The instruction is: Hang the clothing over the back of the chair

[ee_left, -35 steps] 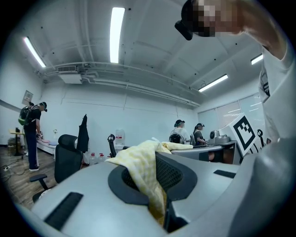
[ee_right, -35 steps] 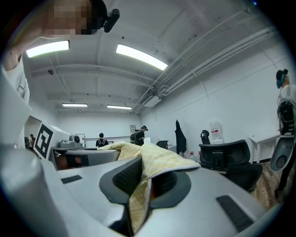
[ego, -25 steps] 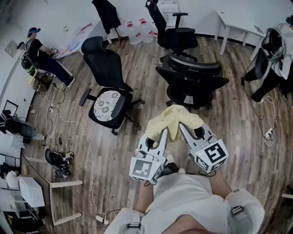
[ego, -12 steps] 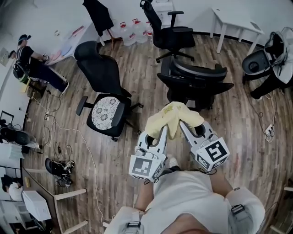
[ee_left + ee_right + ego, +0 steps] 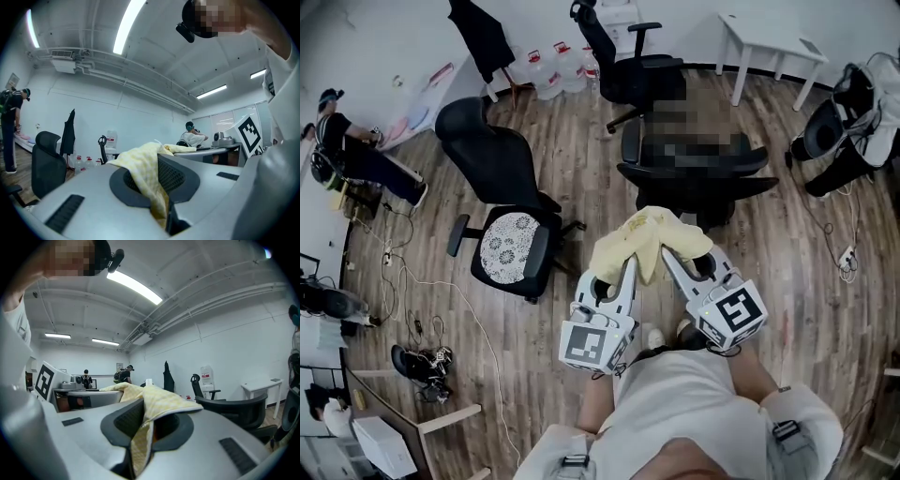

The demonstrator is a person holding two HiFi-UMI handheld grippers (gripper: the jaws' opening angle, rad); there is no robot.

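Both hands are out before your chest, grippers level, tips converging. Your left gripper and right gripper each pinch the pale yellow checked cloth garment. It is bunched over both tips, near the black mesh office chair.

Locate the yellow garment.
Head view, centre: the yellow garment is clamped in both the left gripper and right gripper, with the black chair just ahead.
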